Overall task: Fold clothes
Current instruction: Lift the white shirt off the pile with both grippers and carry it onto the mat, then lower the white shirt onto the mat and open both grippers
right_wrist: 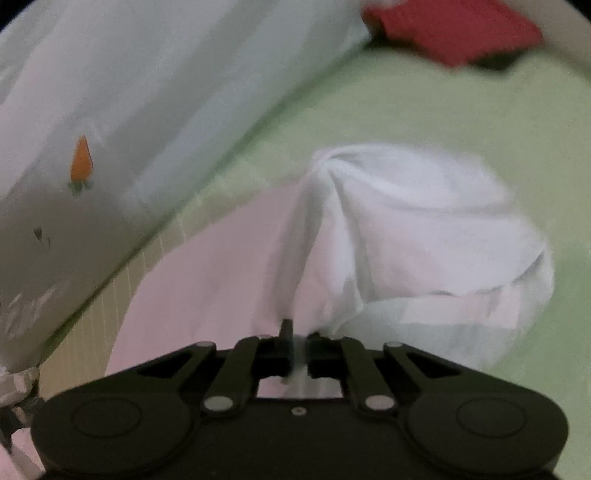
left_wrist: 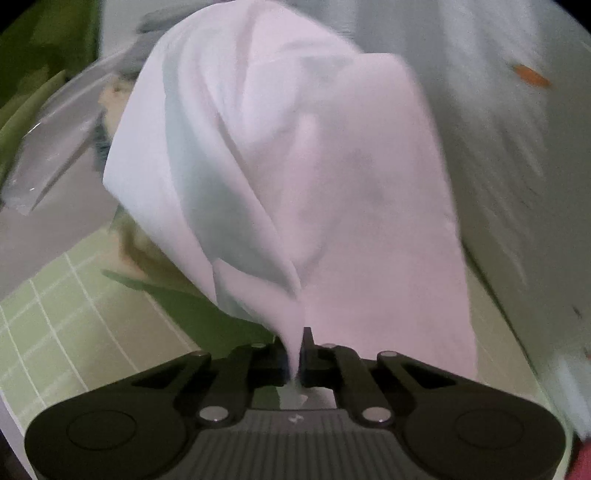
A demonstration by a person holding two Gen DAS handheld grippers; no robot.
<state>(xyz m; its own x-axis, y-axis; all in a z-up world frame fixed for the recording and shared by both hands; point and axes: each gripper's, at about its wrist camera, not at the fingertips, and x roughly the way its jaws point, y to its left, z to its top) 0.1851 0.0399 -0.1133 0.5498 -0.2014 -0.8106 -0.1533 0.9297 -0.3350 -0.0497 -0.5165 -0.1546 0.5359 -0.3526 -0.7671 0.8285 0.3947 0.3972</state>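
Note:
A white garment point(left_wrist: 280, 177) hangs in bunched folds ahead of my left gripper point(left_wrist: 295, 354), which is shut on a pinched edge of the cloth. In the right wrist view the same white garment point(right_wrist: 406, 236) lies crumpled on a green checked sheet point(right_wrist: 424, 110). My right gripper point(right_wrist: 299, 339) is shut on a fold of it, and the cloth rises in a ridge from the jaws. Both pictures are blurred by motion.
A white quilt with a small carrot print point(right_wrist: 80, 162) runs along the left of the right wrist view and the right of the left wrist view point(left_wrist: 517, 147). A red cloth point(right_wrist: 450, 29) lies at the back. A clear plastic bag point(left_wrist: 55, 147) sits far left.

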